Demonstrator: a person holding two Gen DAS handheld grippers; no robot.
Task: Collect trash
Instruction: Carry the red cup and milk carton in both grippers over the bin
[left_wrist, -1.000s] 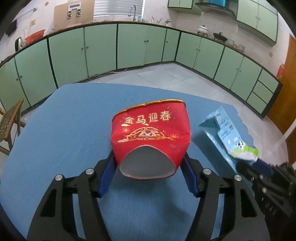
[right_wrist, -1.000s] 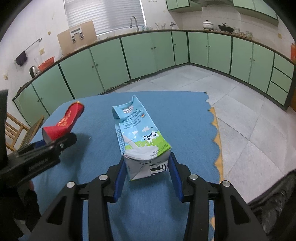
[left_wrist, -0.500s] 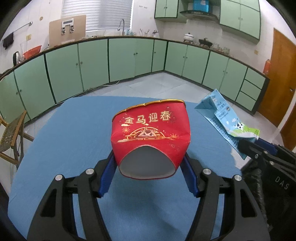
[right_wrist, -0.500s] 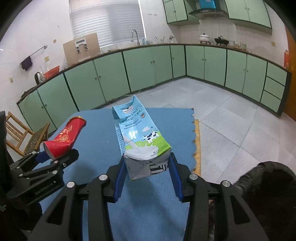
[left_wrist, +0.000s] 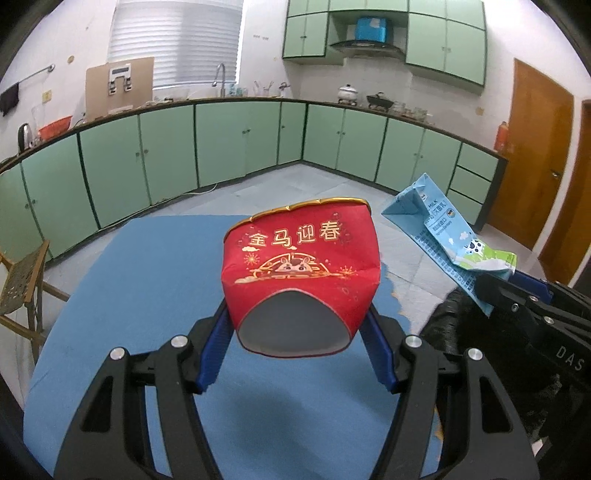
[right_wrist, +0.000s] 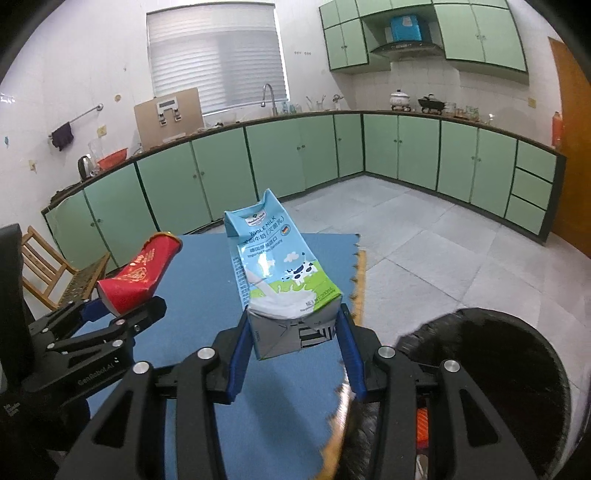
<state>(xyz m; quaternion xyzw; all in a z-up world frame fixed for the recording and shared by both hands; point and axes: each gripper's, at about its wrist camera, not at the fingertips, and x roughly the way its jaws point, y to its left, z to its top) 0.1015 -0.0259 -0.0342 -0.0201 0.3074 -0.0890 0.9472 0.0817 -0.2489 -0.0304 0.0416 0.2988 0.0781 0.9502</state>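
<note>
Trash in my left wrist view: a squashed red paper cup (left_wrist: 300, 273) sits at frame centre, clamped between the blue pads of my left claw (left_wrist: 297, 343) above the blue table (left_wrist: 122, 295). From my right wrist view, my right claw (right_wrist: 293, 350) grips a blue milk carton (right_wrist: 277, 273) at centre, with a black bin (right_wrist: 517, 369) at lower right.

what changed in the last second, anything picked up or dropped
Both tongs rose off the blue table: more of the kitchen and floor now shows beyond it, and a black bin has come into the right wrist view. Nothing was taken or let go. The left tongs stay shut on the red cup, the right tongs on the milk carton.
</note>
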